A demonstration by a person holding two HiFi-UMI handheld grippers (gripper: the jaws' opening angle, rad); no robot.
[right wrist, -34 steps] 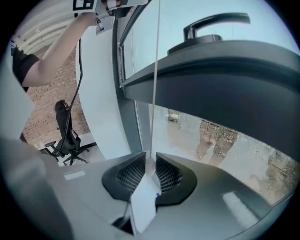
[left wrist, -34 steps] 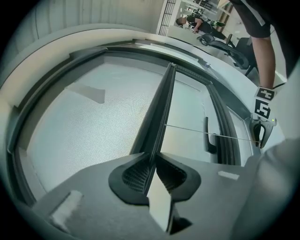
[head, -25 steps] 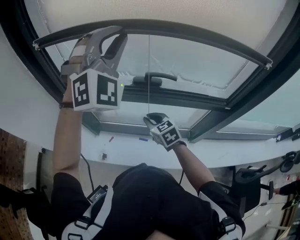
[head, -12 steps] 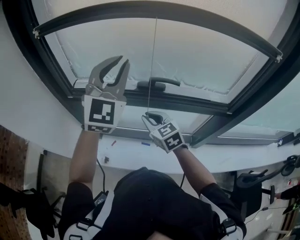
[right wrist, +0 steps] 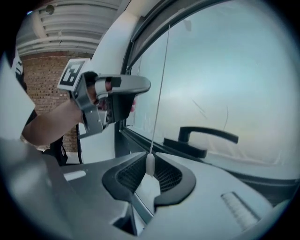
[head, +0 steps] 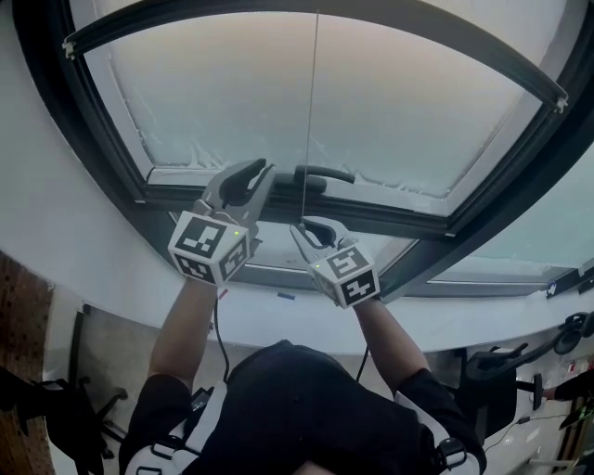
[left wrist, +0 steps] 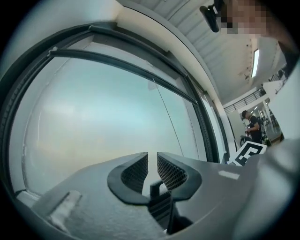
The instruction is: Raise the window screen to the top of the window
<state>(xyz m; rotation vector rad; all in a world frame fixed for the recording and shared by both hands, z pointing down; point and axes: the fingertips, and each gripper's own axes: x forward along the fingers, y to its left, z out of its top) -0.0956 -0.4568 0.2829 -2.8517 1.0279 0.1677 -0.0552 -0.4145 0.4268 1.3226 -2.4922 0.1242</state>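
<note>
The screen's dark bottom bar [head: 139, 23] [left wrist: 122, 63] sits high across the window. A thin pull cord [head: 313, 111] [right wrist: 161, 84] [left wrist: 166, 117] hangs from it. My right gripper [head: 309, 224] [right wrist: 150, 159] is shut on the cord's small white pull [right wrist: 150, 165], just below the black window handle [head: 320, 174] [right wrist: 206, 136]. My left gripper [head: 260, 169] [left wrist: 152, 157] [right wrist: 146, 86] hangs left of the cord at handle height. Its jaws stand a narrow slit apart with nothing between them, and it touches nothing.
The dark window frame [head: 483, 199] surrounds pale glass. A white sill [head: 278, 315] runs below it. A brick wall [right wrist: 47, 79] stands to the left. A person [left wrist: 253, 126] stands far off to the right, and chairs and gear [head: 501, 362] sit on the floor.
My left gripper has dropped from the screen's bar to handle height and rolled over. My right gripper has risen a little with the cord. The bar now sits higher in the view.
</note>
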